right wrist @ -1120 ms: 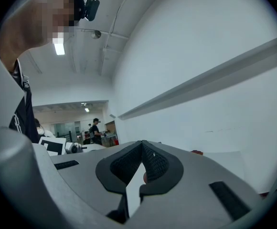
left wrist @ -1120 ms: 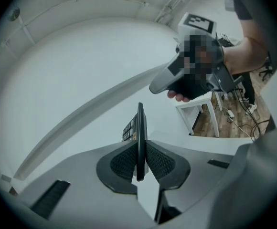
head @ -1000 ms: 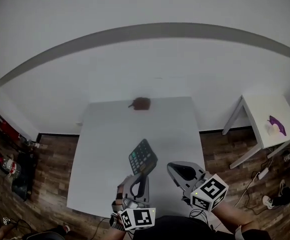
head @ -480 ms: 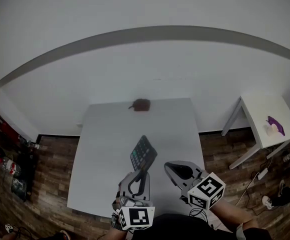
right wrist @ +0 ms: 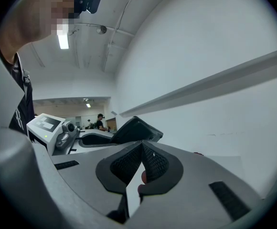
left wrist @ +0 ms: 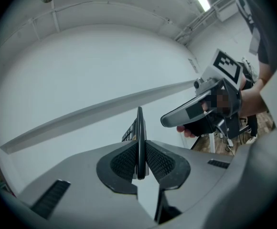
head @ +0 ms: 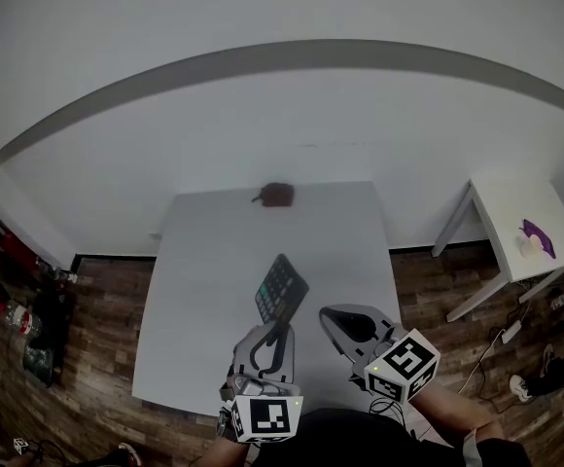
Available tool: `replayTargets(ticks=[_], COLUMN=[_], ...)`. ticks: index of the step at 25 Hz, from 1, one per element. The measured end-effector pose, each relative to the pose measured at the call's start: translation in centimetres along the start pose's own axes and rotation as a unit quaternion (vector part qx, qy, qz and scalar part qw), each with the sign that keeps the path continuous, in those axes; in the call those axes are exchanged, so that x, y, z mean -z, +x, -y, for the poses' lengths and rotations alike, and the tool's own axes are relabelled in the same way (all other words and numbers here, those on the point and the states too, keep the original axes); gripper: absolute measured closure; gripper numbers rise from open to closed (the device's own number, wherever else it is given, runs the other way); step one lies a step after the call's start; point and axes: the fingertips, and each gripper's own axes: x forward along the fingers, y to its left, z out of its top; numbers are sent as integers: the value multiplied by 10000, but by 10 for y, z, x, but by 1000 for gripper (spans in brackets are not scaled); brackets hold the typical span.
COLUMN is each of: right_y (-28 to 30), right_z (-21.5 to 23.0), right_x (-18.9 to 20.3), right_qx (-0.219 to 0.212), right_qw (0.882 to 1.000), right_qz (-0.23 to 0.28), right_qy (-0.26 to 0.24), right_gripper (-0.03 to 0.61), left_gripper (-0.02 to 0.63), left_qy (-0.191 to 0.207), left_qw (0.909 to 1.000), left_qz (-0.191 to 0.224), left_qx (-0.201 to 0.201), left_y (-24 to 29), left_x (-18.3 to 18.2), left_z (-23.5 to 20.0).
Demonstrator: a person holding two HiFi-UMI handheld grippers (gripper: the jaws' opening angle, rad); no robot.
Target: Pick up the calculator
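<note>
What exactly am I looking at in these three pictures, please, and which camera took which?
There is no robot here: a person holds a two-jaw gripper in each hand. The head view looks steeply down from the person's head onto a white table. The other two views come from cameras riding on the grippers, looking along their jaws. The left gripper has its jaws shut on the calculator, seen edge-on in its own view and held up off the table in the head view. The right gripper has its jaws together with nothing between them. A small brown object lies at the table's far edge; I cannot tell what it is. A side table stands to the right.
</note>
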Motion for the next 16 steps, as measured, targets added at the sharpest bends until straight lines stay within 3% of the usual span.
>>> replayTargets(ticks=[16], right_y=[4], right_z=[-3], right_x=[3], right_qx=[-16], right_qw=[10000], right_qz=[-31], right_qy=[19], right_gripper=[568], left_gripper=[568], left_qy=[8], left_qw=[10000], left_qz=[-5], left_qx=[-18], left_y=[1], left_x=[3], left_z=[-3])
